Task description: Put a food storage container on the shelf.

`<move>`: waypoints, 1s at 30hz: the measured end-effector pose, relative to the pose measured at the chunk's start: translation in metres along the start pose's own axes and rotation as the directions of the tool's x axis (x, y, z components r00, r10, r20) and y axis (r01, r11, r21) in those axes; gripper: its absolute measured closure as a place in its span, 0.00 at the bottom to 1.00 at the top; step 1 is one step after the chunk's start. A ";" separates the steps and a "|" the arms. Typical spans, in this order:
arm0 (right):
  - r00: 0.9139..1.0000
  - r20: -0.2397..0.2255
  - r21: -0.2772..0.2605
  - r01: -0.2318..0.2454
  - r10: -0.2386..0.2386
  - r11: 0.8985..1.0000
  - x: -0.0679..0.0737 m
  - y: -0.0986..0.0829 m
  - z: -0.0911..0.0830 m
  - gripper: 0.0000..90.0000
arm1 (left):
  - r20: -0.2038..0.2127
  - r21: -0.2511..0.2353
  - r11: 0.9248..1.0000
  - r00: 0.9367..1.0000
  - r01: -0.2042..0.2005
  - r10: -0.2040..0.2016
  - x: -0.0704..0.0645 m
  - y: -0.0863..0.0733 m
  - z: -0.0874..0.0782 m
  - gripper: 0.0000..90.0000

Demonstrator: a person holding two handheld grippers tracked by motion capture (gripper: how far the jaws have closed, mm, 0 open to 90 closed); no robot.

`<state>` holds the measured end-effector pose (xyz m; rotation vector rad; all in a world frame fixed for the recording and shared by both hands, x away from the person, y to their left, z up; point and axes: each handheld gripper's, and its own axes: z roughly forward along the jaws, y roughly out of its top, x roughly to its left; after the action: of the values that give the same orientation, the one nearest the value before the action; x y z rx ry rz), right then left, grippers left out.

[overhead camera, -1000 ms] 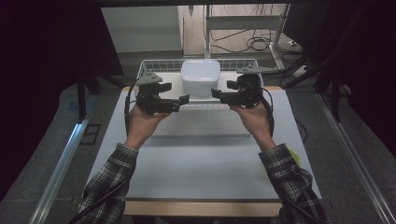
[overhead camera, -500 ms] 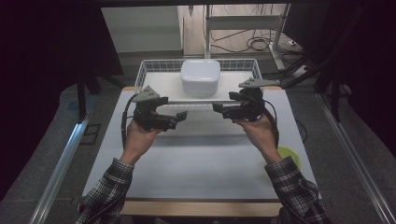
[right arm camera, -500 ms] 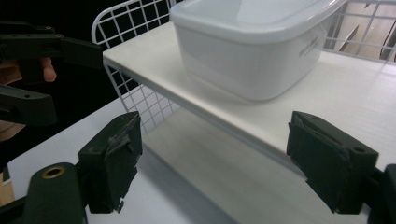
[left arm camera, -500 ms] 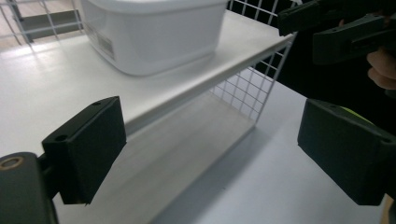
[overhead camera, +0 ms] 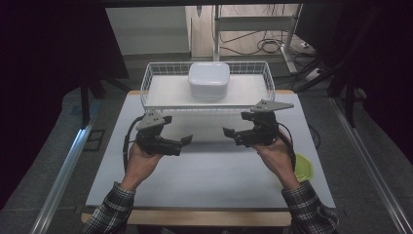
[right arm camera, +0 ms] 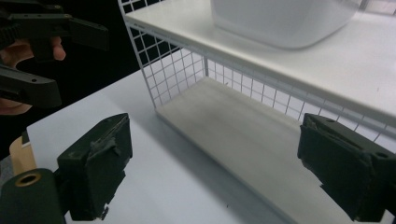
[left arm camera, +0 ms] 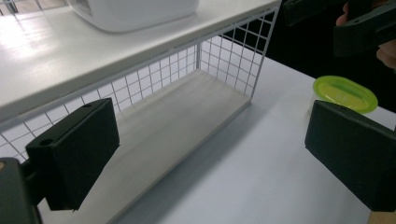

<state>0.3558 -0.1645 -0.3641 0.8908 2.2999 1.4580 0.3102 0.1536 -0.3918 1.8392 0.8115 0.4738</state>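
at the bottom of the high view, two plaid sleeves are cut off by the frame edge. above them, mid-frame, the left gripper (overhead camera: 184,143) and right gripper (overhead camera: 229,133) face each other over the white table (overhead camera: 204,180), each with jaws spread apart and holding nothing. a green lid (overhead camera: 306,166) peeks from behind the right forearm, mostly hidden. farther up, a white container (overhead camera: 209,80) sits on the top shelf of a white wire rack (overhead camera: 156,92). no writing can be read on anything.
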 end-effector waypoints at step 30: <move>0.999 0.000 0.058 0.035 -0.035 0.998 0.011 -0.083 -0.008 0.04 | 0.018 0.039 0.999 1.000 -0.009 0.009 -0.022 -0.087 -0.011 0.05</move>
<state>0.3142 -0.1883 -0.4328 0.8619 2.3558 1.3825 0.2611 0.1664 -0.4660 1.8812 0.8059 0.4498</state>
